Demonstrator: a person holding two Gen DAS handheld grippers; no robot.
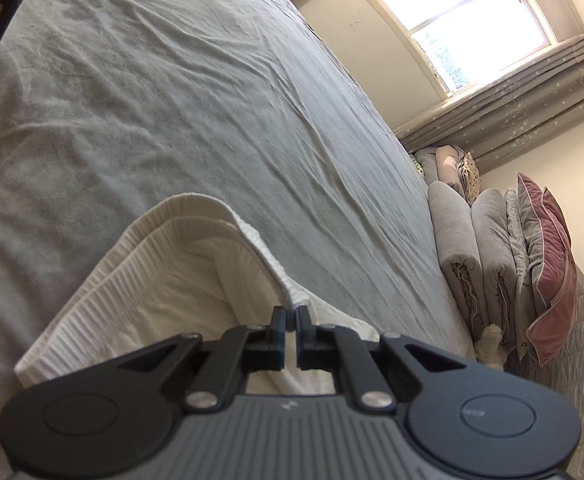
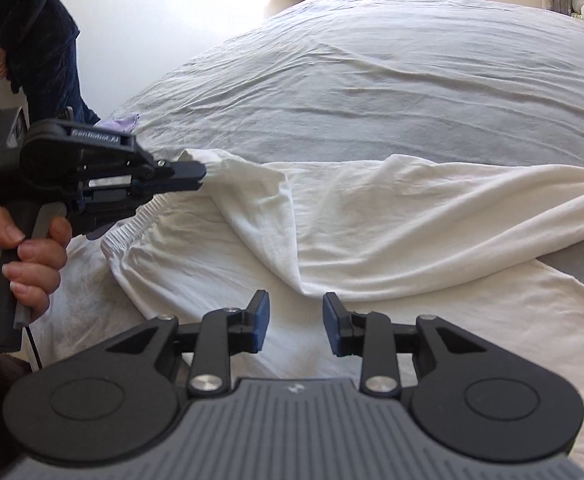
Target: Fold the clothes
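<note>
Folding is at an early stage. The white garment [image 2: 372,240], seemingly a pair of trousers with an elastic waistband [image 2: 131,224], lies on the grey bed sheet [image 2: 332,80] and takes up the lower half of the right wrist view, from 9 o'clock across to 3 o'clock.

1. Left gripper [image 2: 201,176]: fingers pressed together, pinching an edge of the garment. In the right wrist view it enters from 9 o'clock, held by the person's hand [image 2: 23,256], with a raised corner of white fabric drawn up from the sheet. In the left wrist view the same gripper [image 1: 290,322] shows a thin edge of cloth [image 1: 292,300] caught between the pads, with the ribbed waistband [image 1: 139,256] towards 10 o'clock.

2. Right gripper [image 2: 296,322]: fingers spread, nothing between them. It hovers at 6 o'clock over a flat part of the garment, just short of a diagonal crease.

3. Done so far: one layer lies doubled diagonally over the rest, running from centre towards 3 o'clock. The overlap is loose and wrinkled, not a squared fold.

4. Remaining, by judgement: a second grip with the right gripper, alignment of the edges, smoothing, and further folds down to a compact shape.

Stacked bedding and pillows [image 1: 512,260] sit at 3 o'clock in the left wrist view, well apart from the work.
</note>
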